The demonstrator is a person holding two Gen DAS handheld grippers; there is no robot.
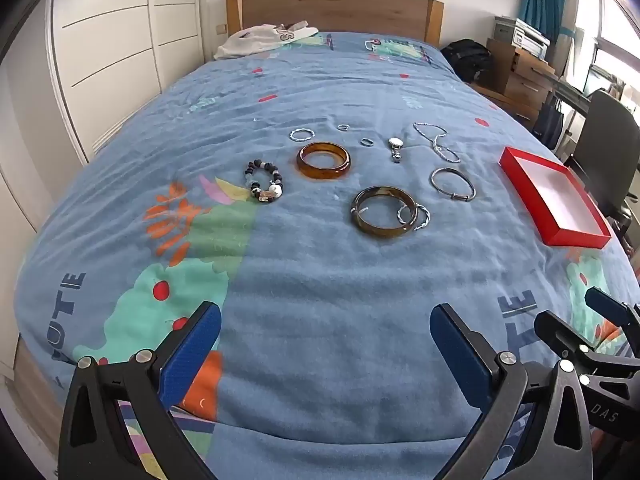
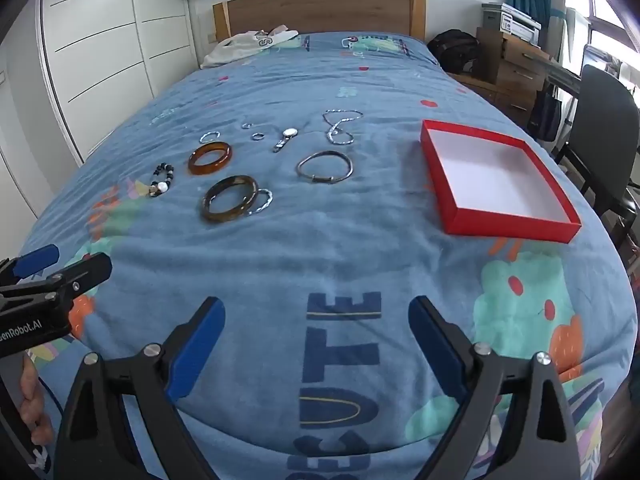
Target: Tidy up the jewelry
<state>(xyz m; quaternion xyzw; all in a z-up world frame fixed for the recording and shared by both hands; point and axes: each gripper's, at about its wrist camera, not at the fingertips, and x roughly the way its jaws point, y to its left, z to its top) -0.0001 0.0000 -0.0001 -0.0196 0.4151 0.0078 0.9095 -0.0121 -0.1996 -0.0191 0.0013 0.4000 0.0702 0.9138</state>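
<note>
Left wrist: left tool [image 1: 326, 344] wide apart, holding nothing, hovering over the bed [image 1: 304, 280]. Jewelry spread mid-bed: amber bangle [image 1: 323, 160], dark bangle [image 1: 383, 211], bead bracelet [image 1: 265, 181], silver bangle [image 1: 453, 183]. Red box [image 1: 554, 196] far right.

Right wrist: right tool [image 2: 318, 340] also wide, nothing held. Red box [image 2: 496, 180] to the right of the jewelry, white floor visible. Watch [image 2: 286, 138] and chain [image 2: 340, 128] behind the bangles.

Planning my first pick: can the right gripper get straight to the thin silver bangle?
Probably yes: the right gripper is open, and only bare bedspread lies before the thin silver bangle, which sits apart from other pieces.
</note>
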